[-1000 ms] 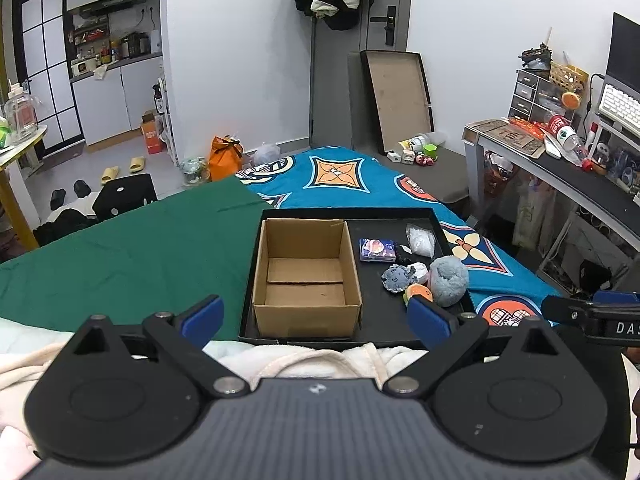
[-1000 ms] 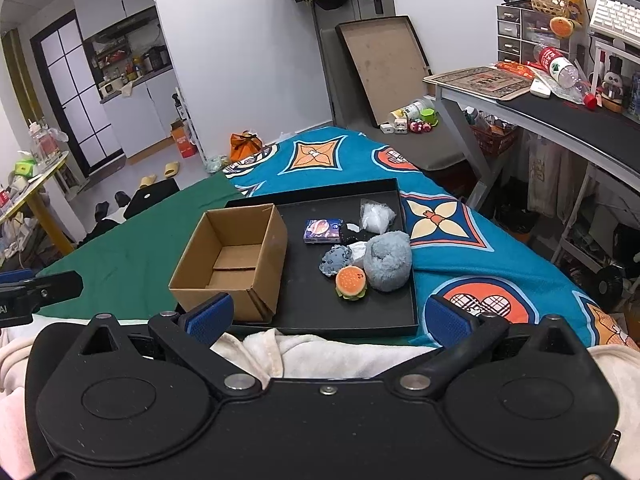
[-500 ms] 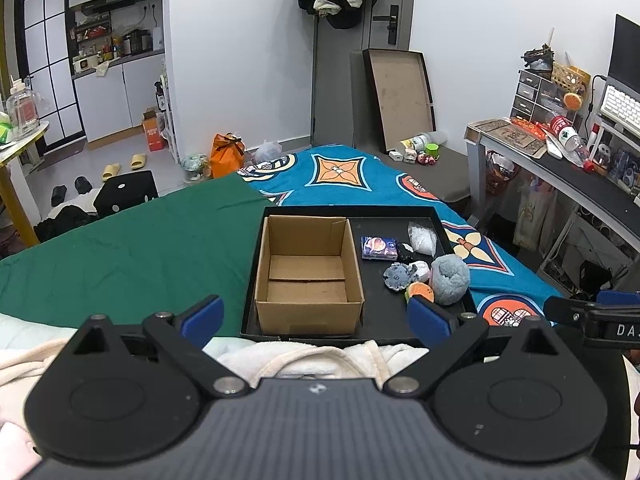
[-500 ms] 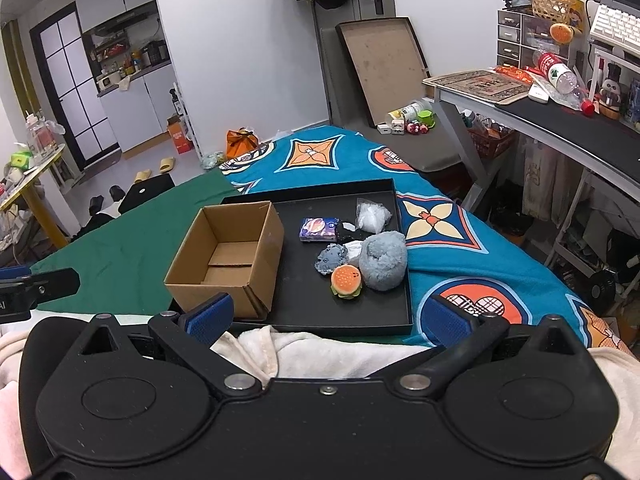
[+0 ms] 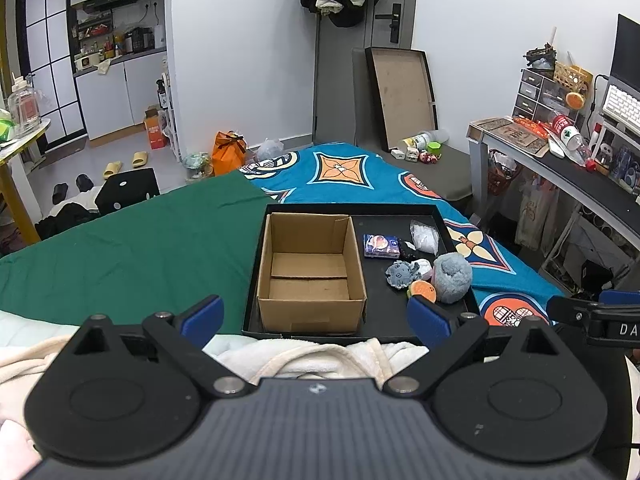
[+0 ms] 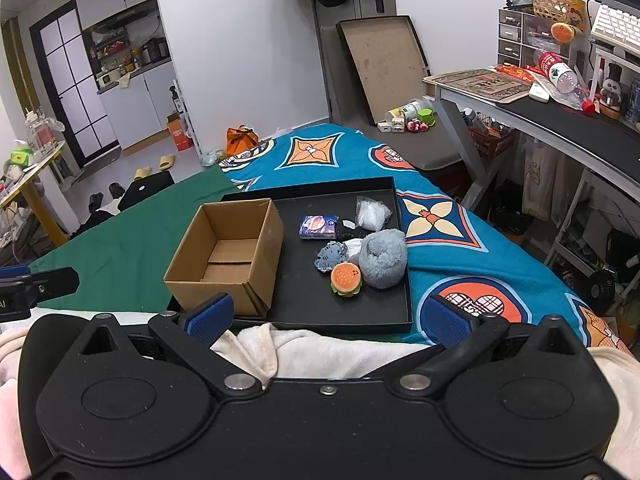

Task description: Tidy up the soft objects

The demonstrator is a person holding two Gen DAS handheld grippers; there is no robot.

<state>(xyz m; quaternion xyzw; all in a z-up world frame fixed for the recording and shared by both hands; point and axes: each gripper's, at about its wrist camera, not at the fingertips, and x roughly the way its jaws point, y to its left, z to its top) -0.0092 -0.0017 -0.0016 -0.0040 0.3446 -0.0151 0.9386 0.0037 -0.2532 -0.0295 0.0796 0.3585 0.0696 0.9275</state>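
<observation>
Cardboard box (image 6: 228,256) beside fluffy grey ball (image 6: 383,253) on tray (image 6: 372,316).

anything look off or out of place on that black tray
Nothing damaged or spilled. The cardboard box sits empty and slightly askew on the black tray, while the soft items, like the grey plush ball and burger toy, lie loosely clustered beside it.

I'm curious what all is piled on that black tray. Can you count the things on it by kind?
Cardboard box: 1
Grey fluffy plush: 1
Burger toy: 1
Small blue-grey plush: 1
Printed packet: 1
Clear bag of white stuff: 1
Total: 6, plus some small white and black bits, half hidden and hard to tell.
</observation>
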